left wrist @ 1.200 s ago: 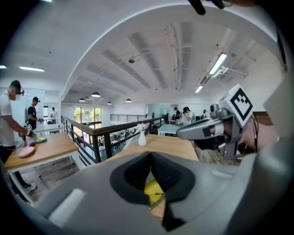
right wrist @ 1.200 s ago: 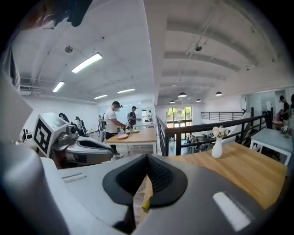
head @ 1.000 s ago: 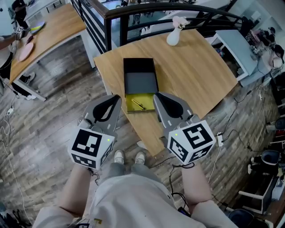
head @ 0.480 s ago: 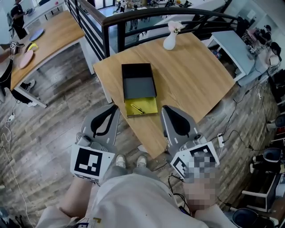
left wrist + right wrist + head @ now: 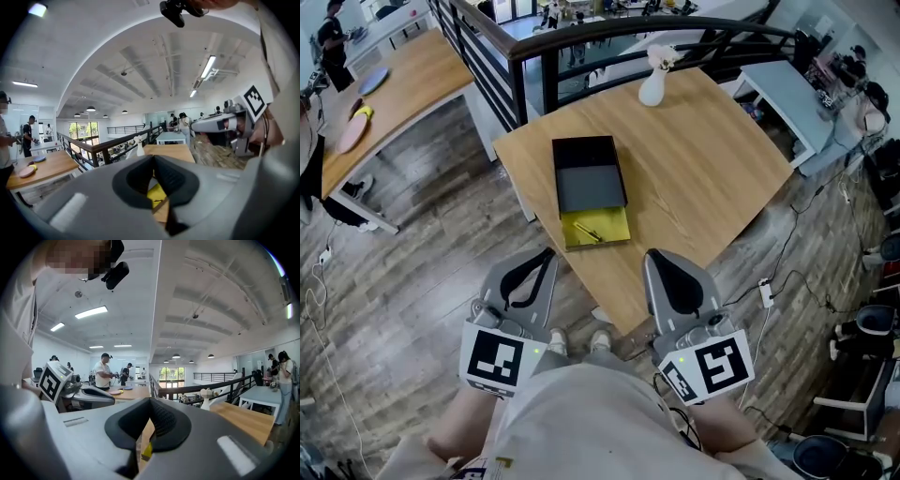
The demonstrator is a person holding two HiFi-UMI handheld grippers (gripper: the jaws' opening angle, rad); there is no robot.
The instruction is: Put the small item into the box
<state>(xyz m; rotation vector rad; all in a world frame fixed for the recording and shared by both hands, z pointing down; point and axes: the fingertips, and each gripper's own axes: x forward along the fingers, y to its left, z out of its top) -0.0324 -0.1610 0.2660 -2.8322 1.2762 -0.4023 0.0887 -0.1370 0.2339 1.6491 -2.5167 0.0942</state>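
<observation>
Wooden table (image 5: pixel 703 159) is carrying one black box (image 5: pixel 589 173), with one yellow tray (image 5: pixel 614 225) sticking out at its near end and one small gold item (image 5: pixel 588 232) lying in that tray. One white vase (image 5: pixel 652 86) is standing at the far edge. Two grippers, left gripper (image 5: pixel 544 255) and right gripper (image 5: pixel 658 255), are hovering short of the table. Both have their jaws pressed together, gripping nothing.

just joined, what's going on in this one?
A person holds the left gripper and right gripper close in front of the body, both shut and empty, apart from the dark box on the wooden table. A small thin item already lies in the box's yellow near section. Nothing is being handled.
</observation>
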